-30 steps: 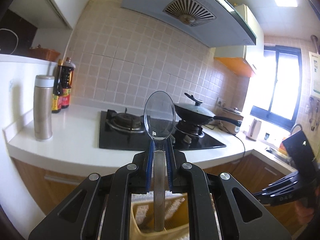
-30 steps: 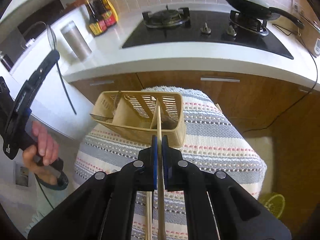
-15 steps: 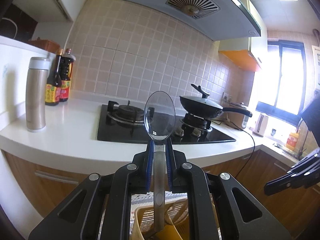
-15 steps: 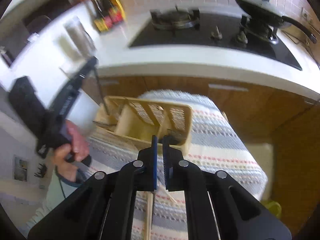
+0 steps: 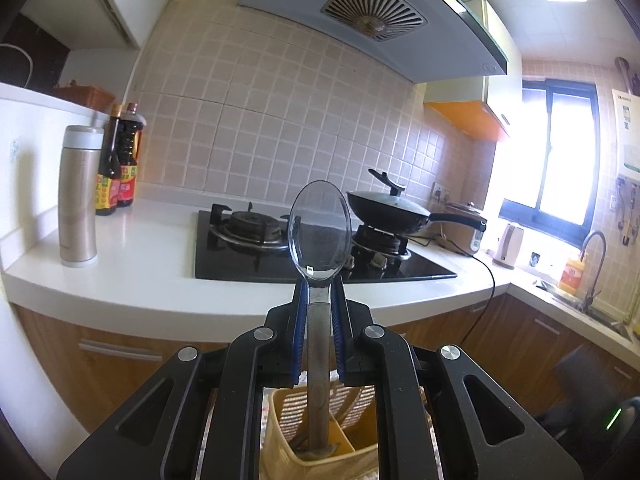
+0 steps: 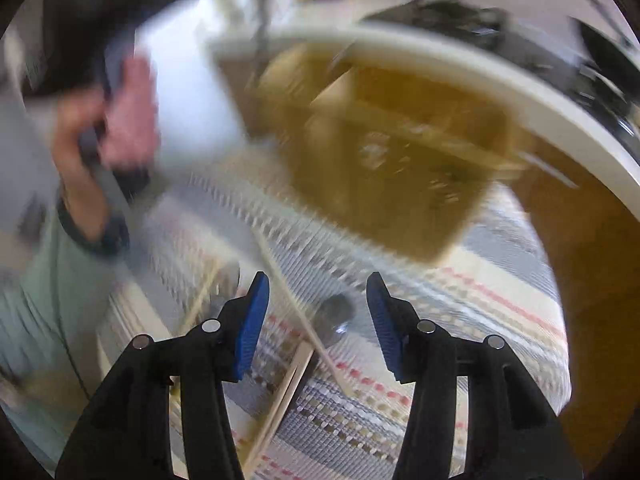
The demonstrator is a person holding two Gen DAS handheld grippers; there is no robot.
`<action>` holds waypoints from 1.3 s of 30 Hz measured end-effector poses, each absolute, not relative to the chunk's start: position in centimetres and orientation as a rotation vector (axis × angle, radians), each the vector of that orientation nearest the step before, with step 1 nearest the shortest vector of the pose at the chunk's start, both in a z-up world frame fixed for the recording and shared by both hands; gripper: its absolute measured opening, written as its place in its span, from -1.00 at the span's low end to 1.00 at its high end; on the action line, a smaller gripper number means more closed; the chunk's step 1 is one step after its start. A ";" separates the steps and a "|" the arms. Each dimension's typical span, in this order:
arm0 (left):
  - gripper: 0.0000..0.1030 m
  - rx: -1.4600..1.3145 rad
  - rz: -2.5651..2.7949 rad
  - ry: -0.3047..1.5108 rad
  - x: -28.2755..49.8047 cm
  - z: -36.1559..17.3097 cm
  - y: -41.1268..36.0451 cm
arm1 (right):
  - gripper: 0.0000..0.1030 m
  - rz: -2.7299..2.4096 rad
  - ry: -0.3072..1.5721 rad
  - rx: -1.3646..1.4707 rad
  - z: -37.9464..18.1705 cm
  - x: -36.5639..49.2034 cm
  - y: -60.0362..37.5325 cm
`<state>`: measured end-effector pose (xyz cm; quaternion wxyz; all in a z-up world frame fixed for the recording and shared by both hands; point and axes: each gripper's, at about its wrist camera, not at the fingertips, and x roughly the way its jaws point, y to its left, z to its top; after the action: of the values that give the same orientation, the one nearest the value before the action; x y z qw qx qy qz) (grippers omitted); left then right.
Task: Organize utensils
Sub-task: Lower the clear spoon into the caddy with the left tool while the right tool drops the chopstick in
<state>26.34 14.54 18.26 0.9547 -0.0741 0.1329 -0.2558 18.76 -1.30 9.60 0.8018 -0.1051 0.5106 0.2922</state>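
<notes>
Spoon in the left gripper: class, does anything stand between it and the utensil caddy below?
Nothing visible does. The spoon, clamped in the left gripper, already has its handle end down inside the yellow caddy, beside a divider.

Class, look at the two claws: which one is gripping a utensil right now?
The left claw: it is shut on the spoon, handle down in the utensil basket. The right claw is open, holding nothing.
</notes>
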 end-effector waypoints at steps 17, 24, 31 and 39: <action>-0.80 -0.139 -0.520 0.278 26.5 18.0 15.1 | -0.92 0.737 1.249 -0.538 2.4 20.6 5.3; -0.80 -0.167 -0.516 0.247 26.5 19.0 15.6 | -0.92 0.770 1.010 -0.309 9.7 17.7 1.6; -0.80 -0.203 -0.500 0.218 26.6 19.9 15.4 | -0.92 0.735 0.650 -0.097 19.8 17.4 -2.8; -0.80 -0.174 -0.476 0.228 27.3 19.7 14.2 | -0.92 0.487 0.367 -0.027 24.4 23.1 -6.8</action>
<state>27.28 14.20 19.70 0.9616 -0.0859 0.1126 -0.2349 23.06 -6.81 24.37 0.9538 -0.0131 0.1804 0.2400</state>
